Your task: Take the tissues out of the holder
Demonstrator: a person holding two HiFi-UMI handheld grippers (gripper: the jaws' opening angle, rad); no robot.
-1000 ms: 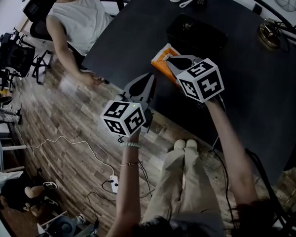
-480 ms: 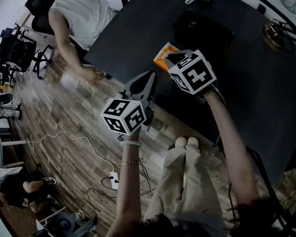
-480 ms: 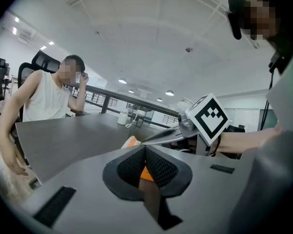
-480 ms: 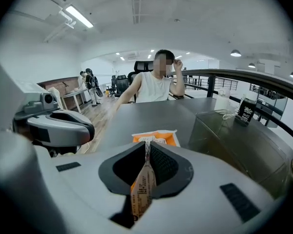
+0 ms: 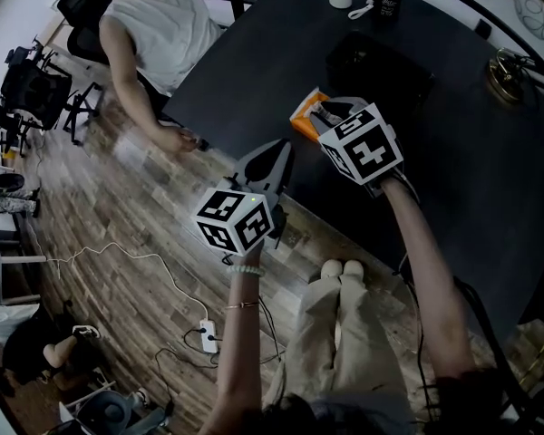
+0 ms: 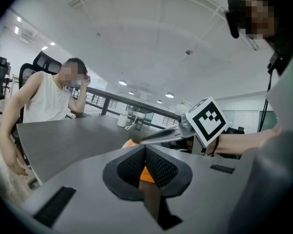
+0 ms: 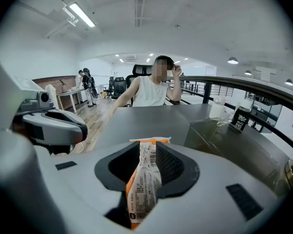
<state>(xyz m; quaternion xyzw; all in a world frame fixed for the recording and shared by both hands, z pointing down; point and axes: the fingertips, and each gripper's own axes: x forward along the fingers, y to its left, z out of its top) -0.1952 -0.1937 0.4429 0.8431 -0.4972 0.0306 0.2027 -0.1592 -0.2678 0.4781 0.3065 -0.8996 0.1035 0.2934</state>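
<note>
Low centre in the head view, the left gripper (image 5: 274, 157) hangs just off the table's edge, its jaws together on nothing. Just above it the right gripper (image 5: 326, 114) has its jaws opening, with the orange tissue packet (image 5: 305, 116) upright between the pads, out of the dark holder (image 5: 376, 62) further up the table (image 5: 254, 71). Whether the packet rests on the tabletop is unclear. Let go this near the edge, it could topple, slide to the floor or cling to one pad.
</note>
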